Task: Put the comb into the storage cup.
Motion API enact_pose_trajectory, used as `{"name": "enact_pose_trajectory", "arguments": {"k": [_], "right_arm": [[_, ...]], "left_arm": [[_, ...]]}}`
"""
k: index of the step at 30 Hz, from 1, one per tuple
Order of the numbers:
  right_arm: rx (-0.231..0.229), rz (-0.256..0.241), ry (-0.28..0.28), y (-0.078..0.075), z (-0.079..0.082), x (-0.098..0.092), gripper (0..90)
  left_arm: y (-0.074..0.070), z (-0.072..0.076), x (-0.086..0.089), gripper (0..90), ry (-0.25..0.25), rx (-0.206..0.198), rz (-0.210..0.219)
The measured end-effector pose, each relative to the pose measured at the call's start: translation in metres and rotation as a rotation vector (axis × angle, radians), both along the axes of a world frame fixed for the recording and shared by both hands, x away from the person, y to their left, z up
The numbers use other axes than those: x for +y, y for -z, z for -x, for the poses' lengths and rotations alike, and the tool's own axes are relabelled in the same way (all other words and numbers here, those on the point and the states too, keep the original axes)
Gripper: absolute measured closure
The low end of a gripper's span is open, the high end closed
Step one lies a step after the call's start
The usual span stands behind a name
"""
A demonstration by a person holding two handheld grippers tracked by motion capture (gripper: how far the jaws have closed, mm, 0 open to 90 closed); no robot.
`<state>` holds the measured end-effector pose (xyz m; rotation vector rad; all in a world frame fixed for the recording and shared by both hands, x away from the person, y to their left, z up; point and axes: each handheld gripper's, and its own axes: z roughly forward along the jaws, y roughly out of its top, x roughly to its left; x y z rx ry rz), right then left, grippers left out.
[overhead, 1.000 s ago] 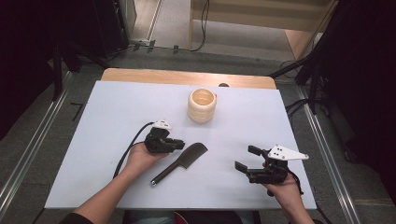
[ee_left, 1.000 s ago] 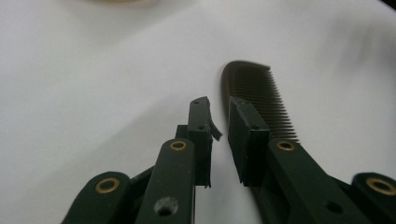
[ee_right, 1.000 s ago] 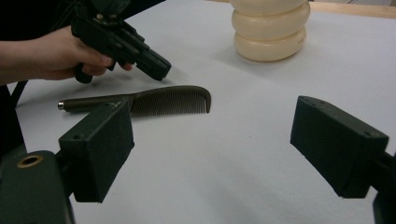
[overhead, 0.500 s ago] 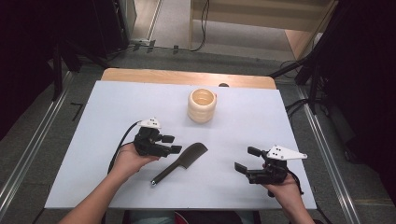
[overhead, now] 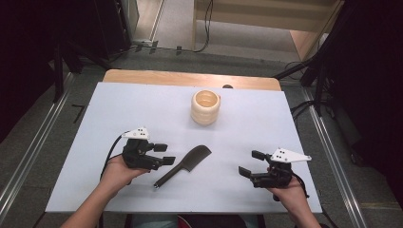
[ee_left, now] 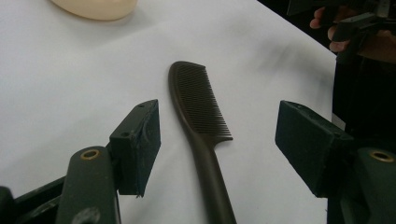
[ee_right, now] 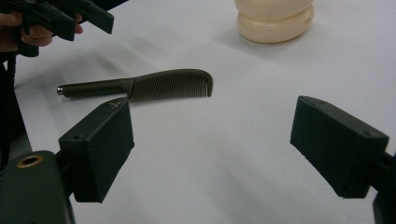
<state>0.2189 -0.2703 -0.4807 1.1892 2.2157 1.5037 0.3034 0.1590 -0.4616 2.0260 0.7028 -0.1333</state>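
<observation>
The high view looks forward and down from above the person's side of the table [overhead: 119, 104], taking in the whole white top and the floor beyond. The left gripper view sits low and close, just behind the comb's [ee_left: 198, 116] handle end, looking along its length. The right gripper view also sits low, farther from the comb [ee_right: 154, 85], and sees it side-on. All three views share the comb [overhead: 186, 164] and the cream holder [overhead: 206, 107] beyond it.

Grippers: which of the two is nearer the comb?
The left gripper, its open jaws just beside the comb; the right gripper sits farther off.
</observation>
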Motion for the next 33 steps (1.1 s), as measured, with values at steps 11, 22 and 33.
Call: {"name": "enact_pose_trajectory", "arguments": {"k": [11, 22, 33], "right_arm": [[0.002, 0.009, -0.004, 0.0, 0.0, 0.0, 11.7], [0.002, 0.009, -0.001, 0.0, 0.0, 0.0, 11.7], [0.005, 0.011, -0.003, 0.001, 0.001, 0.001, 11.7]], "left_arm": [[-0.002, 0.018, 0.021, 30.2, -0.025, -0.07, 0.002], [-0.005, 0.035, 0.052, 29.3, -0.081, -0.107, 0.016], [-0.004, 0.04, 0.071, 29.0, -0.134, -0.105, 0.029]]}}
